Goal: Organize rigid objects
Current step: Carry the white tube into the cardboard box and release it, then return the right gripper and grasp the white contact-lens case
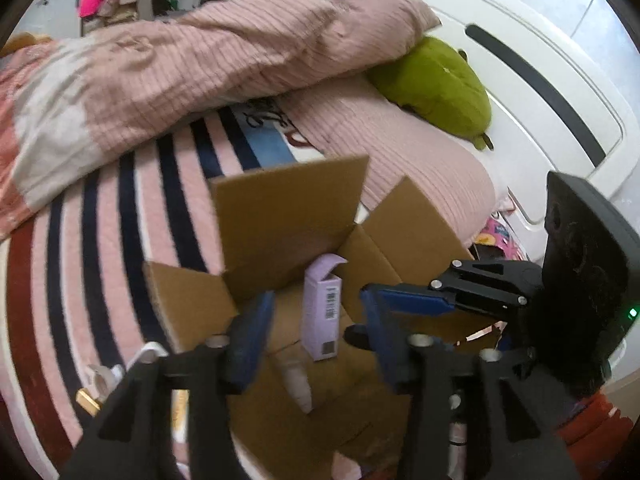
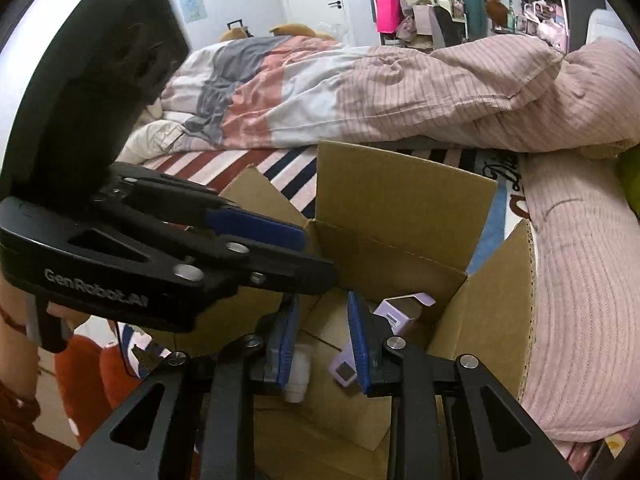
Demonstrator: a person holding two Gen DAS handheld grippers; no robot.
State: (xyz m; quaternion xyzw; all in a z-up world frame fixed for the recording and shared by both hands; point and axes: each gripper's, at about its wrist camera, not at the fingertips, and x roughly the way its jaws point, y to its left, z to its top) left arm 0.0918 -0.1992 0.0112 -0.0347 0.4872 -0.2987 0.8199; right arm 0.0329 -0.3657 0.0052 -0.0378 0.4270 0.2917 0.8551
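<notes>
An open cardboard box (image 1: 280, 216) sits on the striped bed; it also shows in the right wrist view (image 2: 400, 200). Inside it lies a lilac carton (image 1: 322, 316) with a barcode, seen too in the right wrist view (image 2: 394, 314), and a white bottle (image 1: 298, 384), in the right wrist view (image 2: 298, 376). My left gripper (image 1: 316, 320) is open and empty over the box, its fingers either side of the carton without touching it. My right gripper (image 2: 324, 324) is open and empty, just above the box's contents; it enters the left wrist view (image 1: 408, 302) from the right.
A pink striped duvet (image 1: 192, 64) is heaped behind the box. A green plush (image 1: 432, 80) lies by the white headboard (image 1: 540, 60). Small white and gold items (image 1: 96, 384) lie on the striped blanket left of the box. Cluttered shelves (image 2: 420, 8) stand across the room.
</notes>
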